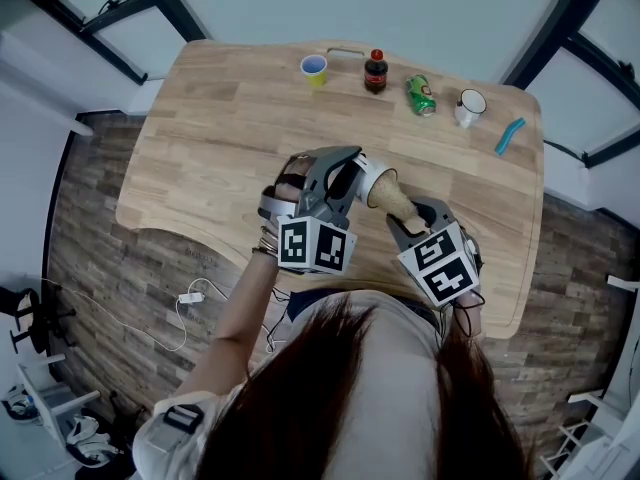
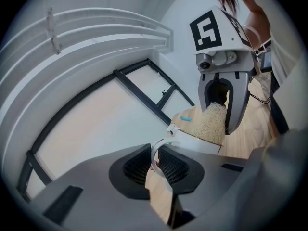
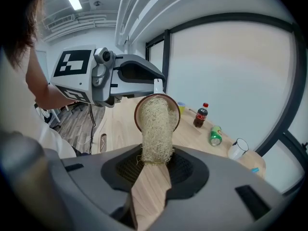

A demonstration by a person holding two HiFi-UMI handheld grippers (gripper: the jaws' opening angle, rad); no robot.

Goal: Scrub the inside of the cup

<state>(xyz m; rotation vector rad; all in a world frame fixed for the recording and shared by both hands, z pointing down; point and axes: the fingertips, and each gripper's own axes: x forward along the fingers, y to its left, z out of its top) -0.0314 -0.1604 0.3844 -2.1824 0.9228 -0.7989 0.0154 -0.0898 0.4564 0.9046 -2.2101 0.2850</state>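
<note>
Holding a gripper in each hand, a person keeps both over the near part of the wooden bench (image 1: 230, 138). The left gripper (image 2: 155, 163) is closed on the thin white handle (image 2: 153, 154) of the cup (image 2: 199, 142), so the cup hangs in the air between the two grippers. The cup is white outside and brown inside, it is tipped on its side, and its mouth faces the right gripper (image 3: 155, 163). The right gripper is clamped on the lower end of a pale fibrous loofah scrubber (image 3: 156, 129), and the other end of the scrubber is inside the mouth of the cup. Along the far edge of the bench, well apart from the grippers, stand a small yellow cup (image 1: 314, 68), a cola bottle (image 1: 375, 71), a green can (image 1: 421, 95) lying on its side, a white mug (image 1: 469, 106) and a blue object (image 1: 509, 135).
</note>
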